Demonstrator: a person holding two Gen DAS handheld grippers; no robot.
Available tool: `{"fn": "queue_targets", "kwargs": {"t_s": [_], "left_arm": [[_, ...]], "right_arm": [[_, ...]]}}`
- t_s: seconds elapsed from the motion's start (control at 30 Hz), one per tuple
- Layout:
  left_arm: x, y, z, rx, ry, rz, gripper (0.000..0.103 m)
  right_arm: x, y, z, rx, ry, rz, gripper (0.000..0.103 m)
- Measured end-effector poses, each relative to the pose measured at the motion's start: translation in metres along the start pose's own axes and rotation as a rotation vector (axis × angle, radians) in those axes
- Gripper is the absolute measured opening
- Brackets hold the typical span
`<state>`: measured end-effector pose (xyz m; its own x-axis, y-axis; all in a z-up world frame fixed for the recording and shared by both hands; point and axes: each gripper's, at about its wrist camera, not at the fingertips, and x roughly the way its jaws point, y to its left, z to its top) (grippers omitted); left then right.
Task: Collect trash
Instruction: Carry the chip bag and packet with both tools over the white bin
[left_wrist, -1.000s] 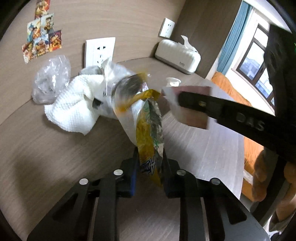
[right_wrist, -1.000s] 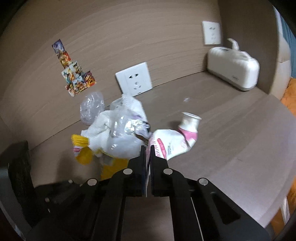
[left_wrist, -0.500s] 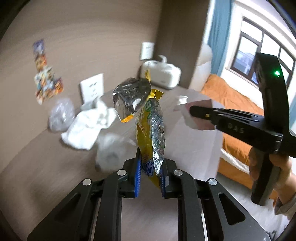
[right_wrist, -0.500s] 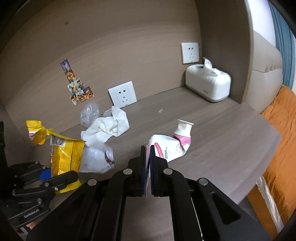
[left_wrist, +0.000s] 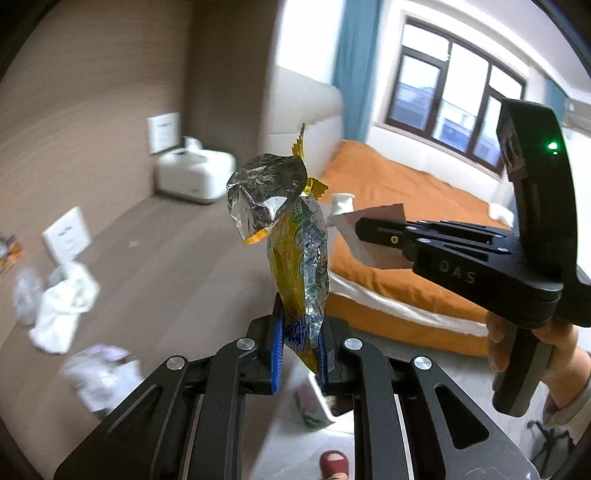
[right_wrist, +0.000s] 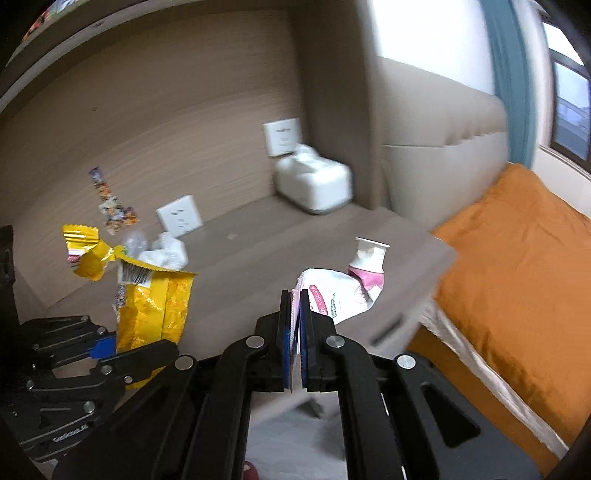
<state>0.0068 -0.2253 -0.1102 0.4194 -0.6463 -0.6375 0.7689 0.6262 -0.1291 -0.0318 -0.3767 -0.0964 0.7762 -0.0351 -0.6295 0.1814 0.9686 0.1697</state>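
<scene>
Both grippers are up off the desk (right_wrist: 258, 254) and each has its catch. The left gripper (left_wrist: 301, 354) is clamped on the lower end of a yellow snack wrapper (left_wrist: 295, 266), its jaws drawn in narrow and just now closing a touch tighter on the foil; the wrapper stands upright out of the blue pads, silver lining curled over at the top. The right gripper (right_wrist: 294, 350) is shut tight on the flat tail of a white-and-pink squeeze tube (right_wrist: 340, 291), which sticks forward with its cap end out past the desk's front edge. From the left wrist the right gripper shows off to the right, held by a hand (left_wrist: 554, 354), with the tube's tail in its tips. Behind them, clutter is still lying on the desk: a crumpled white paper towel (left_wrist: 62, 310) and a clear plastic bag (left_wrist: 24, 295) toward the back edge by the wall socket (left_wrist: 66, 236), and another clear plastic scrap (left_wrist: 101, 373) nearer the front. A white tissue box (right_wrist: 314, 184) sits in the far right corner. The middle of the desk is bare wood, and past its right edge lies an orange bed (right_wrist: 517, 280). Below the left gripper, on the floor, stands what looks like a small white bin (left_wrist: 314, 406), partly hidden.
</scene>
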Motion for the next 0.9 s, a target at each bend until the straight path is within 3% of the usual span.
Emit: {"fn": "queue_targets", "kwargs": {"t_s": [0.23,0.43,0.63,0.9], "left_arm": [[0.063,-0.059,-0.003,0.065,0.087,-0.106,0.014],[0.135,-0.097,-0.025,0.108,0.204,-0.156,0.014],[0.218,-0.122,-0.064,0.119,0.328,-0.204,0.014],[0.329,-0.138,-0.13,0.142,0.476,-0.24,0.014]], "right_arm": [[-0.023,-0.067,-0.041,0.101,0.053,-0.072,0.005],[-0.016,-0.112,-0.078,0.185,0.124,-0.086,0.005],[0.015,-0.159,-0.125,0.297,0.209,-0.044,0.005],[0.093,-0.214,-0.206,0.438,0.328,-0.009,0.005]]}}
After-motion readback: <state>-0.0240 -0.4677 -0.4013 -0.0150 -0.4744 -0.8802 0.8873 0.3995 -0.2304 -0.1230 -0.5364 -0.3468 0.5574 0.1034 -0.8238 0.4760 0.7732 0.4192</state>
